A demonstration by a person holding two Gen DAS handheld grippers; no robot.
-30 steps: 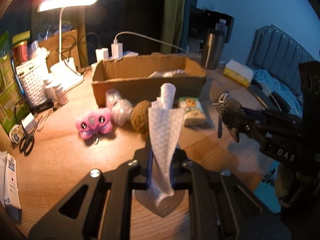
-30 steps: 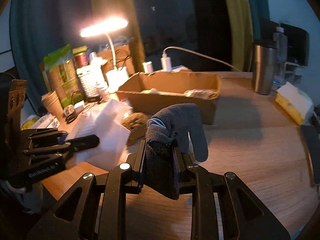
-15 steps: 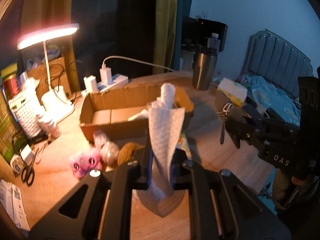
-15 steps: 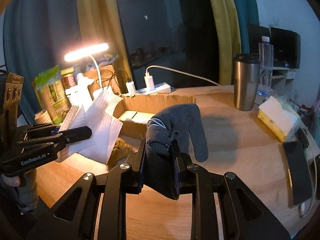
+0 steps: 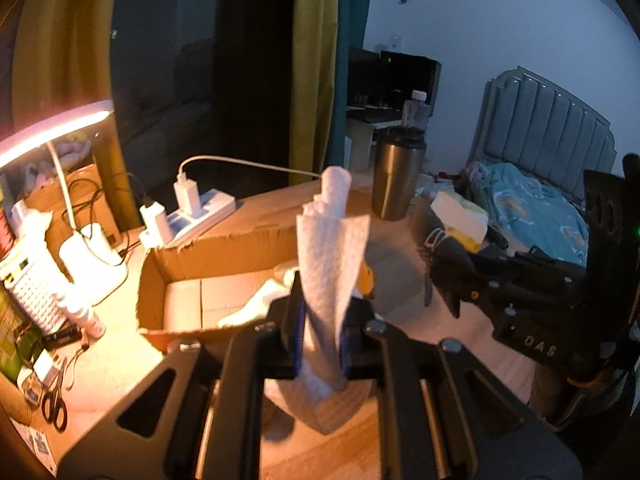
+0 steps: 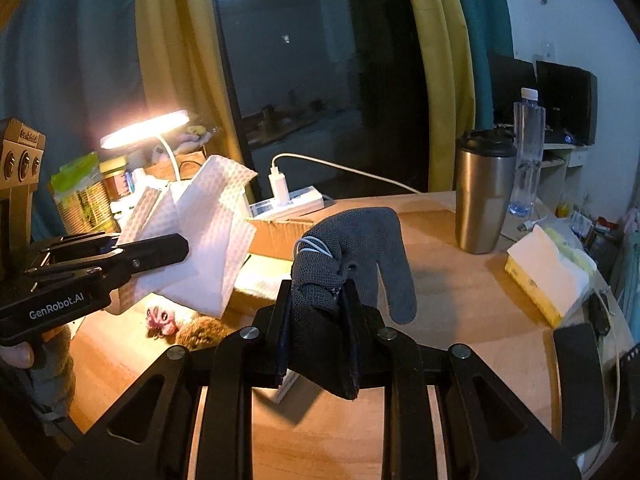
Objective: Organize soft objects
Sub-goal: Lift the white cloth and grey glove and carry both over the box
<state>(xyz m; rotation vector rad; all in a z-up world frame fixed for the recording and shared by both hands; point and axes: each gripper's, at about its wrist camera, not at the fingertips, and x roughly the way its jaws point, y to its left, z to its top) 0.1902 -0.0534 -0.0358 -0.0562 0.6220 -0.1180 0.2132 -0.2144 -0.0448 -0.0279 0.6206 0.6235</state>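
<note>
A dim bedroom at night: dark window glass between yellow and teal curtains (image 6: 440,92), a padded grey headboard (image 5: 544,128) and a bed with blue bedding (image 5: 536,208) beyond the round wooden surface (image 6: 452,280), which one lit desk lamp (image 6: 146,130) washes in orange. On the surface stand one steel tumbler (image 6: 484,192), one clear water bottle (image 6: 528,152) just behind it, one white power strip (image 6: 288,202) with a charger plugged in, and one yellow-sided tissue pack (image 6: 540,276) near the right edge. One open cardboard box (image 5: 224,264) lies in the middle, with something pale lying inside it. In front of the box sit one small pink plush toy (image 6: 160,318) and one brown fuzzy ball (image 6: 202,330), side by side. A pair of scissors (image 5: 54,400) lies at the left edge (among jars, bottles and cables too cluttered to count).

The left tool (image 5: 320,328) is clamped on one white paper towel (image 5: 330,256), dimpled in texture and loosely rolled, which stands up between the pads and hangs in folds below them, held in the air over the near side of the box. The right tool (image 6: 316,320) is clamped on one dark grey knitted glove (image 6: 352,252), its fingers drooping to the right, with a loop of white cord at the cuff, also held clear above the surface.
</note>
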